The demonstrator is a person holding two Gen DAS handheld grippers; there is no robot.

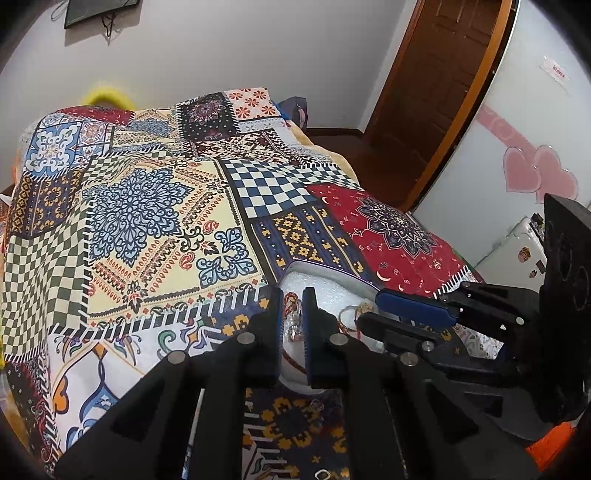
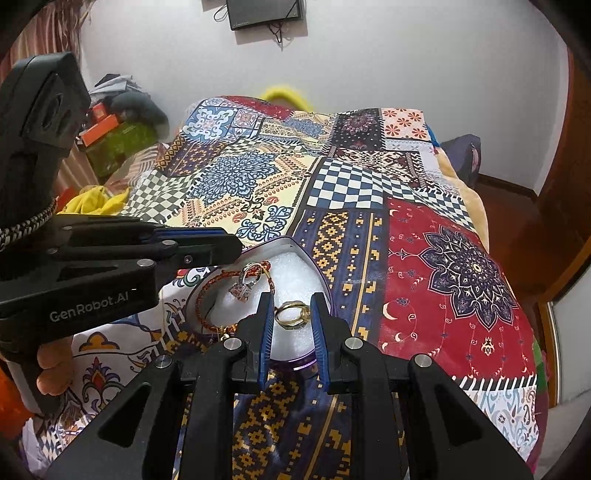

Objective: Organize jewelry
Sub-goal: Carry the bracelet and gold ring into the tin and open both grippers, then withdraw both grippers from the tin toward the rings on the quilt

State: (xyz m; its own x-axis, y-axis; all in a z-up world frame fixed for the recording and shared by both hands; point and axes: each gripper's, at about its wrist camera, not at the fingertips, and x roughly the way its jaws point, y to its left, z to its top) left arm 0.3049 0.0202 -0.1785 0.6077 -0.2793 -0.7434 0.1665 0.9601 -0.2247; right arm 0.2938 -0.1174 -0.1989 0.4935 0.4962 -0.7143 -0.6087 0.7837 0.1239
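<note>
My left wrist cam sat low over the patchwork bedspread (image 1: 155,221), looking up the bed toward the door (image 1: 436,85); the right one faced the wall-mounted screen (image 2: 264,13); both were close in and shared the heart-shaped box (image 2: 295,266) between them.

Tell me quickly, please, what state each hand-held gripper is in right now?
Left hand-held gripper: open, holding nothing, above the heart-shaped white-foam jewelry box.
Right hand-held gripper: open, fingers either side of the gold ring, not gripping it.
</note>
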